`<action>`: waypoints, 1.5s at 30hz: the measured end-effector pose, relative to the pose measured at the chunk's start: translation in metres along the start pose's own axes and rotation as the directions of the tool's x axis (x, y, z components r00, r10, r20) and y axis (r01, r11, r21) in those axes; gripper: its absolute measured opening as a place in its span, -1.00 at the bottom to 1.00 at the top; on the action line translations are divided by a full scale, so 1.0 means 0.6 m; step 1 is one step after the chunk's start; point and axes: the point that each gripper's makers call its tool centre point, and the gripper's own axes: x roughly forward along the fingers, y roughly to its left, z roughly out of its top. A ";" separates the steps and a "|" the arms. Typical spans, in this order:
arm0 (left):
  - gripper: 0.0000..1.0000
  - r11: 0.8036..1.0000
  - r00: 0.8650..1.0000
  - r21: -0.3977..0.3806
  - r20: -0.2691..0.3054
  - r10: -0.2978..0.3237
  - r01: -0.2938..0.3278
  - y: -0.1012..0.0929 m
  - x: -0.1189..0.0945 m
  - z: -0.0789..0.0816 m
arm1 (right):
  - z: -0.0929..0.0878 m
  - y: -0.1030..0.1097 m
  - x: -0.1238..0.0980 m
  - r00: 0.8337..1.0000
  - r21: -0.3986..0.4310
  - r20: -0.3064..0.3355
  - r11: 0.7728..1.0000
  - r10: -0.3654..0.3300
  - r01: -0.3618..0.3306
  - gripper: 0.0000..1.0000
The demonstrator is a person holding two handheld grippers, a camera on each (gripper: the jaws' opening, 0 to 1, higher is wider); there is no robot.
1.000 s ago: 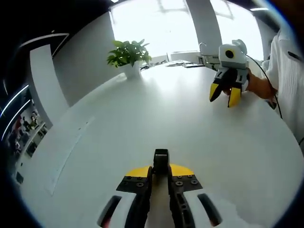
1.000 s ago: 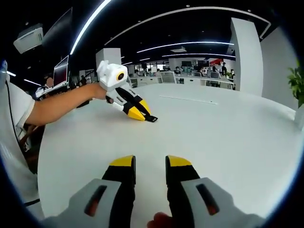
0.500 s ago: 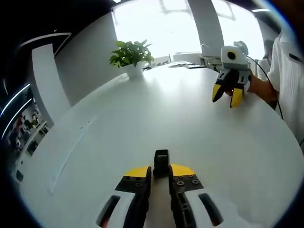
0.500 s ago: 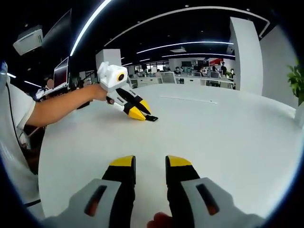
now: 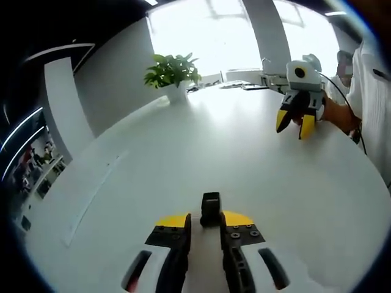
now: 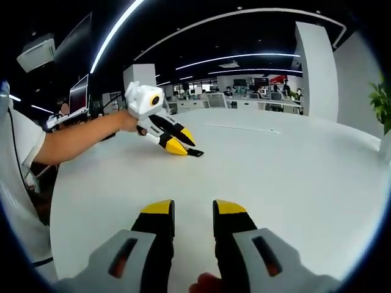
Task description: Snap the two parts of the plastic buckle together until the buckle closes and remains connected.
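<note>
Buckle part [image 5: 210,208] still pinched in left claw [image 5: 204,224] – unmoved, right claw [image 6: 191,210] spread, empty.

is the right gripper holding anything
No, the right gripper has its jaws apart over the bare white table, with nothing between them.

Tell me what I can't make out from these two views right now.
- Black buckle piece in the left gripper, left gripper view: its rear is hidden between the jaws.
- Same piece, right gripper view: too small to tell which half.
- Right gripper: open, nothing between its jaws.
</note>
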 end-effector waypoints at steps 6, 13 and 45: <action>-0.61 0.999 1.000 -0.049 0.001 0.024 -0.024 0.002 -0.004 -0.004 | 0.001 0.000 0.000 1.000 0.003 0.004 1.000 0.002 -0.002 -0.52; -0.54 0.996 0.997 -0.079 0.055 0.052 -0.048 0.003 -0.017 0.009 | 0.003 0.002 0.000 1.000 0.006 0.008 1.000 0.002 -0.002 -0.52; -0.54 0.897 0.923 -0.294 0.099 0.371 -0.329 -0.054 -0.140 -0.010 | 0.018 0.006 -0.004 0.999 -0.030 0.023 0.999 -0.023 0.024 -0.51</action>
